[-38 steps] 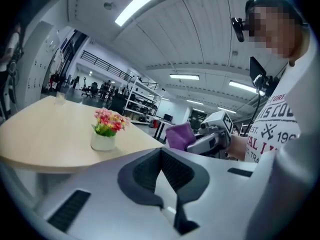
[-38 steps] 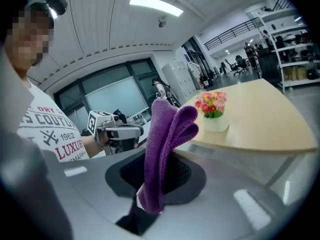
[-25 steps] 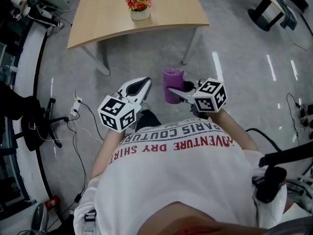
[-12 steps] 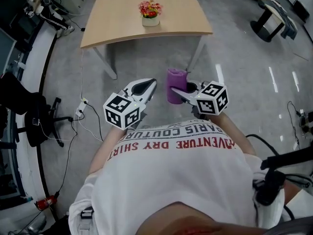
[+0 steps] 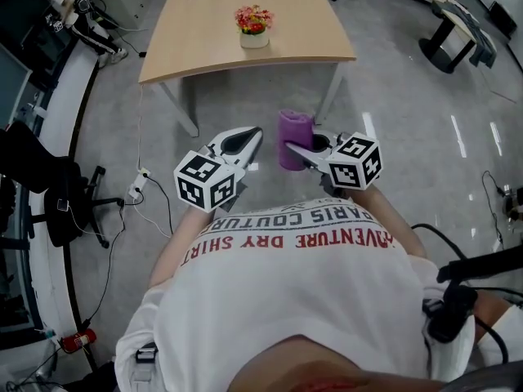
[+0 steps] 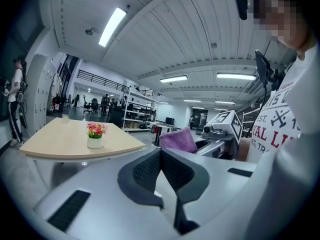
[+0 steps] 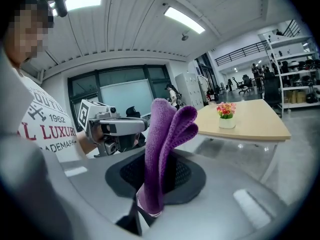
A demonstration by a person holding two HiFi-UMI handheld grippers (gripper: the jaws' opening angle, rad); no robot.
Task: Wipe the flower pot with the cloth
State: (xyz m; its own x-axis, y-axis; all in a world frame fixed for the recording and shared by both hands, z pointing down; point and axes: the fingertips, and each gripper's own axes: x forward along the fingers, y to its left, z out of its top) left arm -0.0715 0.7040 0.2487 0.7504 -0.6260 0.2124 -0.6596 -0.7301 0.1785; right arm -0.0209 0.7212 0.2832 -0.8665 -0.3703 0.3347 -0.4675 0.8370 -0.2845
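Left gripper (image 6: pixel 161 155): jaws pressed together, nothing between them. Right gripper (image 7: pixel 149 196): jaws clamped on folded purple cloth (image 7: pixel 164 144), cloth sticking up past jaws. Flower pot (image 5: pixel 254 39) upright on wooden table (image 5: pixel 196 43), well apart from both grippers.

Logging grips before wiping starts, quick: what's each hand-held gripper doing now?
Left hand-held gripper: closed, empty.
Right hand-held gripper: closed on the folded purple knit cloth.
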